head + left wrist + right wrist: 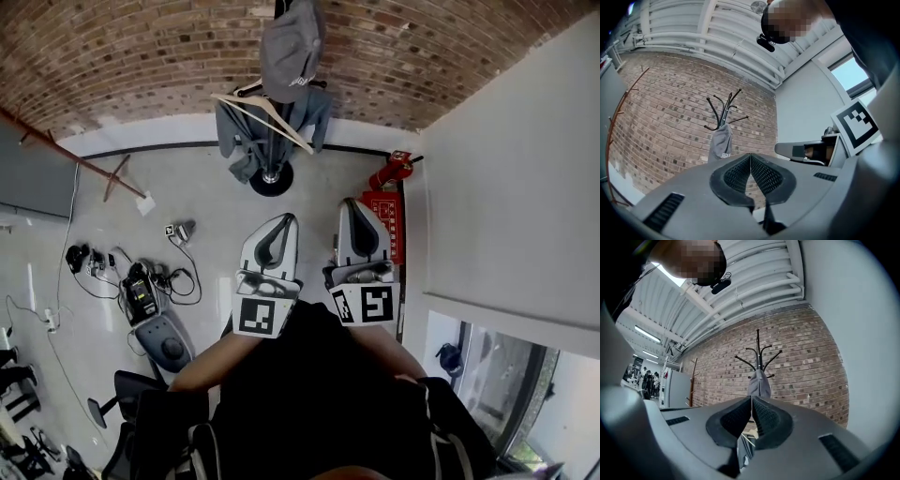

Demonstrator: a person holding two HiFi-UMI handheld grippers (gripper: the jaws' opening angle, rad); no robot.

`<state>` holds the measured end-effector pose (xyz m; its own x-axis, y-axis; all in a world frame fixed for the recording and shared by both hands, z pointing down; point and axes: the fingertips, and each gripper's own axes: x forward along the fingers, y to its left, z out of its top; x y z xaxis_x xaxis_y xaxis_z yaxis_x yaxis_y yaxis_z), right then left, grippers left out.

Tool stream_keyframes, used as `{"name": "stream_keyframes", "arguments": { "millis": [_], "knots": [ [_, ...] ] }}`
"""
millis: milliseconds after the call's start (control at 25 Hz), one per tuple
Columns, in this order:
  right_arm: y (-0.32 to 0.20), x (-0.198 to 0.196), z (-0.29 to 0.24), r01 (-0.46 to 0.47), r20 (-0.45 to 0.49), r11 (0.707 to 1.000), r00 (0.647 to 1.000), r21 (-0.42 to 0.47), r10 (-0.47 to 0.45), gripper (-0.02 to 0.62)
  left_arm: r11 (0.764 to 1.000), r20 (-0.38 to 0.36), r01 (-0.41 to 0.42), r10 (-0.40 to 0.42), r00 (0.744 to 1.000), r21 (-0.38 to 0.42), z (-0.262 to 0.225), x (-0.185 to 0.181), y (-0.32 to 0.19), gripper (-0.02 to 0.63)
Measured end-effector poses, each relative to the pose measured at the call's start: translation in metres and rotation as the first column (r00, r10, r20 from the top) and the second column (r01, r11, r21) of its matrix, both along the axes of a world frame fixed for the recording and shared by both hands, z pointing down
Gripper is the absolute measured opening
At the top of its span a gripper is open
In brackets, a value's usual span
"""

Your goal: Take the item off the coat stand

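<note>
A black coat stand (272, 178) rises in front of the brick wall. A grey cap (292, 49) hangs near its top, and below it grey clothing (239, 131) hangs with a pale wooden hanger (265, 111). The cap (721, 143) hangs under the stand's black hooks (724, 110) in the left gripper view, and the cap (759, 384) shows likewise in the right gripper view. My left gripper (281, 220) and right gripper (352, 203) are held side by side, well short of the stand. Both are shut with nothing between the pads.
A white wall (506, 187) runs along the right, with a red fire extinguisher and its red box (386, 211) at its foot. Cables and devices (141, 291) lie on the floor at the left. A second, wooden stand (84, 164) leans at the left.
</note>
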<state>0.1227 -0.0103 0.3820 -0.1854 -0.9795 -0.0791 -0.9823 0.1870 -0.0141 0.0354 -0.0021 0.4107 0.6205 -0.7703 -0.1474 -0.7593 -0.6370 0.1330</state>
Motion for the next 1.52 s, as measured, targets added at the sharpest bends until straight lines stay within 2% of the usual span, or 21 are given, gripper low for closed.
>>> {"name": "stream_keyframes", "arguments": {
  "millis": [160,320,480,640,880,1120,1240,1400,1520],
  "knots": [
    [-0.033,-0.004,-0.007,-0.011,0.021,1.0,1.0,0.011,0.011,0.021,1.0,0.003,-0.016,0.016,1.0,0.015,-0.004,-0.002,-0.03,0.02],
    [-0.056,-0.005,-0.015,-0.022,0.046,0.999,0.999,0.032,0.021,0.021,0.998,0.01,-0.019,0.019,1.0,0.064,-0.007,0.0,-0.055,0.02],
    [-0.077,0.002,-0.01,-0.002,0.032,1.0,0.999,-0.001,0.002,0.021,0.998,0.006,-0.029,0.028,1.0,0.049,-0.006,0.019,-0.079,0.02],
    [-0.099,0.009,-0.008,0.048,0.027,0.998,0.999,-0.038,-0.047,0.021,0.999,-0.002,0.003,-0.003,1.0,0.038,-0.009,0.033,-0.097,0.02],
    [-0.14,0.014,-0.022,0.131,0.005,0.991,0.991,-0.033,-0.131,0.021,0.998,-0.011,0.056,-0.056,0.998,0.028,-0.017,0.042,-0.124,0.02],
    [-0.174,0.028,-0.027,0.153,0.006,0.988,0.988,-0.015,-0.153,0.024,0.995,0.012,0.086,-0.087,0.996,0.051,-0.018,0.056,-0.142,0.02],
    [-0.187,0.026,-0.029,0.183,0.007,0.983,0.983,-0.002,-0.183,0.025,0.994,0.011,0.106,-0.106,0.994,0.038,-0.015,0.056,-0.151,0.02],
    [-0.205,0.018,-0.033,0.235,0.009,0.972,0.972,0.003,-0.235,0.074,0.99,0.046,0.137,-0.139,0.989,0.041,-0.013,0.052,-0.161,0.02],
    [-0.216,0.014,-0.032,0.25,0.007,0.968,0.968,0.003,-0.25,0.078,0.986,0.048,0.159,-0.162,0.986,0.059,-0.013,0.049,-0.167,0.02]
  ]
}}
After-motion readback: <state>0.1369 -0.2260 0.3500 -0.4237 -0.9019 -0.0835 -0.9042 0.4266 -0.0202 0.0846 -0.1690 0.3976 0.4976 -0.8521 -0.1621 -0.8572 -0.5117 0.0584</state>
